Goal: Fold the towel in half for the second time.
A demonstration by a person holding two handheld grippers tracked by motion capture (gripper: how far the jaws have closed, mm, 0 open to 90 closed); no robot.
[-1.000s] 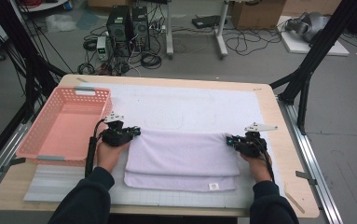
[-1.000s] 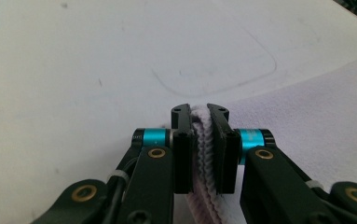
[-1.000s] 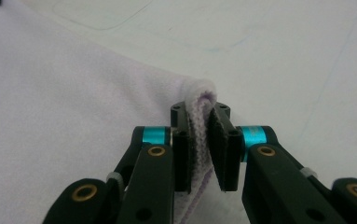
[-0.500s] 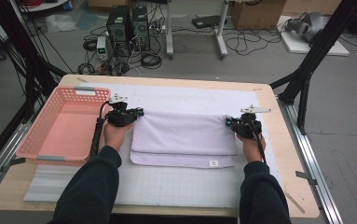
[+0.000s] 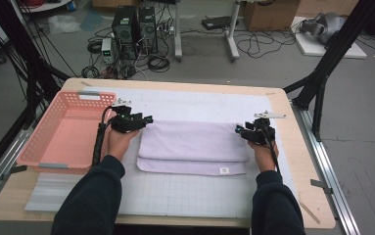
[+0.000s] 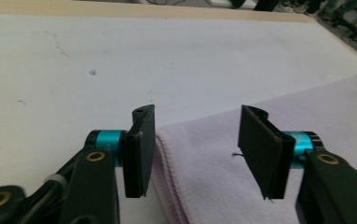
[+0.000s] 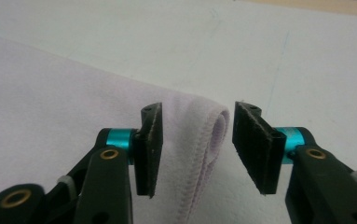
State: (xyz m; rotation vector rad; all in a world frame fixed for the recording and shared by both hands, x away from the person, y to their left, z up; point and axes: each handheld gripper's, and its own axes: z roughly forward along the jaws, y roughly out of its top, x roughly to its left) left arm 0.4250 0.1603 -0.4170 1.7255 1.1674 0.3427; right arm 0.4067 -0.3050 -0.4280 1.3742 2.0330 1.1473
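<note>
Nearest the camera, two dark sleeves (image 5: pixel 89 200) are seen entering from the bottom edge of the high view, w/ a hand on each gripper. Just beyond them, a folded lavender towel (image 5: pixel 192 147) is laid flat on a white gridded mat (image 5: pixel 185 191) at mid-table; its lower layer is stepped out toward the person, and a small white tag (image 5: pixel 222 170) is shown near the front right corner.

The left gripper (image 5: pixel 146 119) is held at the towel's far-left corner. In the left gripper view the jaws are parted wide, approx. straddling the towel's stitched edge (image 6: pixel 167 177), w/ nothing pinched between them; the left pad (image 6: pixel 140 149) is set over bare mat, the other over cloth.

The right gripper (image 5: pixel 238 129) is positioned at the far-right corner. In the right gripper view its jaws are likewise spread apart, and the rolled fold of the towel (image 7: pixel 216 135) is seen lying between them, ungripped.

To the left, a pink plastic basket (image 5: pixel 43 147) is set beside the mat, just beside the left forearm. Farther back, the mat's bare far strip and the wooden table (image 5: pixel 278 93) edge are visible; beyond that, computer towers (image 5: pixel 136 24) and tangled cables are spread over a grey floor, w/ black frame legs at both sides.
</note>
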